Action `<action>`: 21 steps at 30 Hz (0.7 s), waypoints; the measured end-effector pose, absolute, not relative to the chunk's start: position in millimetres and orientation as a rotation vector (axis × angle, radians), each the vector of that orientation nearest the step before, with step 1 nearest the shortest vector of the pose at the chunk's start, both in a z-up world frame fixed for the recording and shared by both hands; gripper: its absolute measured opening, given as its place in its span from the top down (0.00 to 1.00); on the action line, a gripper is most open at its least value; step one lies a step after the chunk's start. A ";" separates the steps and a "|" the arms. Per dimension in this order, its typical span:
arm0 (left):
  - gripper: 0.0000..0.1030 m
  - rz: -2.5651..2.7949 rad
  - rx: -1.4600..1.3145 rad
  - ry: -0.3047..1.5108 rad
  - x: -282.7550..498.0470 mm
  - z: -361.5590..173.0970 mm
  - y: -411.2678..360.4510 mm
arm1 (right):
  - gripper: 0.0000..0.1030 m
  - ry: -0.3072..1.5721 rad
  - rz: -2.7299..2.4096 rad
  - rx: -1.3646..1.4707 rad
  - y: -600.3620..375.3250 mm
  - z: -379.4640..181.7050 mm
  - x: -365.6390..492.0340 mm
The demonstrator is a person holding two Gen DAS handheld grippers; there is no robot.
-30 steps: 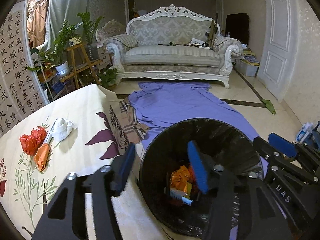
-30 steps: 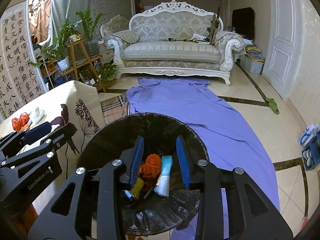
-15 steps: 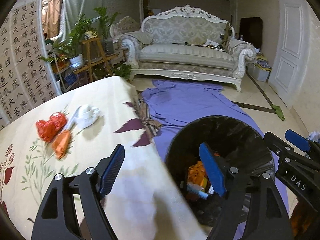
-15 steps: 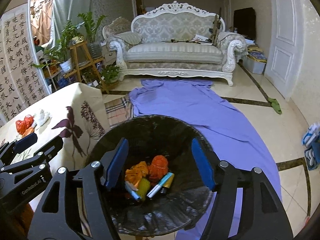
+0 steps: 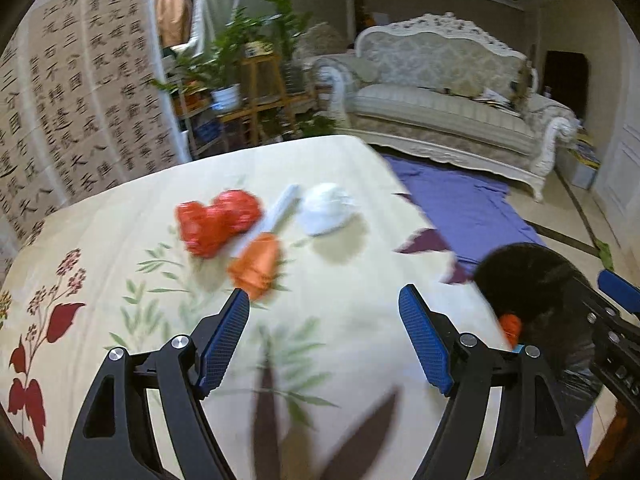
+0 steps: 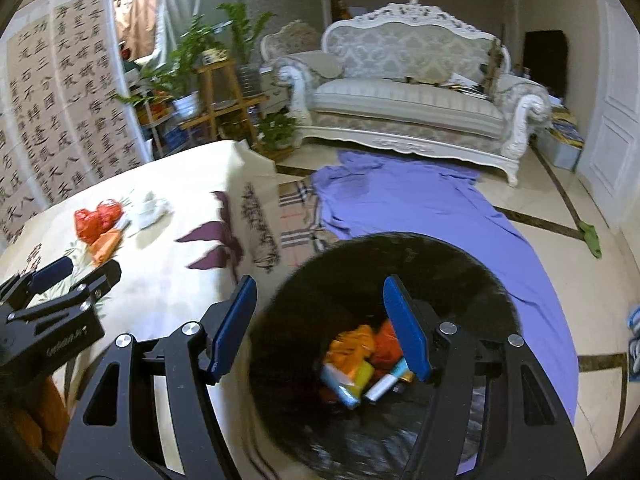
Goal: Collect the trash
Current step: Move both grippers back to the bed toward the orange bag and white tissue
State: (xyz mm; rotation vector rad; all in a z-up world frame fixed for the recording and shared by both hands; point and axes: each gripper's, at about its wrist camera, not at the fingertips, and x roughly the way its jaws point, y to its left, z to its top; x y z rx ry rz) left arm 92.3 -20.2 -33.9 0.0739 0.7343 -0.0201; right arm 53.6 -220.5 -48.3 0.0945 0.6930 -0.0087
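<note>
My left gripper (image 5: 324,296) is open and empty above the floral tablecloth (image 5: 120,280). Just beyond its fingertips lie an orange wrapper (image 5: 258,264), a crumpled red wrapper (image 5: 218,220), a white stick (image 5: 284,204) and a white tissue wad (image 5: 326,208). My right gripper (image 6: 320,286) is open over the black-lined trash bin (image 6: 400,252), with nothing between its fingers. Orange and yellow wrappers and a marker (image 6: 360,360) lie at the bin's bottom. The right wrist view shows the left gripper (image 6: 80,272) at the left, near the red wrapper (image 6: 96,218).
The bin (image 5: 532,280) stands on the floor against the table's right edge. A purple cloth (image 6: 420,208) covers the floor up to a white sofa (image 6: 408,96). Potted plants on wooden stands (image 6: 216,80) and a calligraphy screen (image 5: 80,100) stand behind the table.
Both grippers opened wider. The right one let an orange wrapper and a marker fall into the bin. The left one swung from over the bin to over the table, nearer the remaining trash.
</note>
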 end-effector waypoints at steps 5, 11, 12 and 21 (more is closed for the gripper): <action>0.27 0.030 0.061 0.765 115.9 -38.4 3.3 | 0.38 0.709 0.048 0.079 -196.4 -46.0 72.0; 0.27 0.032 0.043 0.818 135.1 -47.5 17.2 | 0.38 0.722 0.098 0.058 -175.4 -44.3 93.3; 0.28 0.027 0.039 0.826 136.9 -48.5 18.2 | 0.38 0.725 0.105 0.053 -172.2 -44.3 96.9; 0.55 -0.007 0.023 0.894 151.8 -56.8 23.5 | 0.37 0.745 0.156 0.016 -147.9 -45.9 122.1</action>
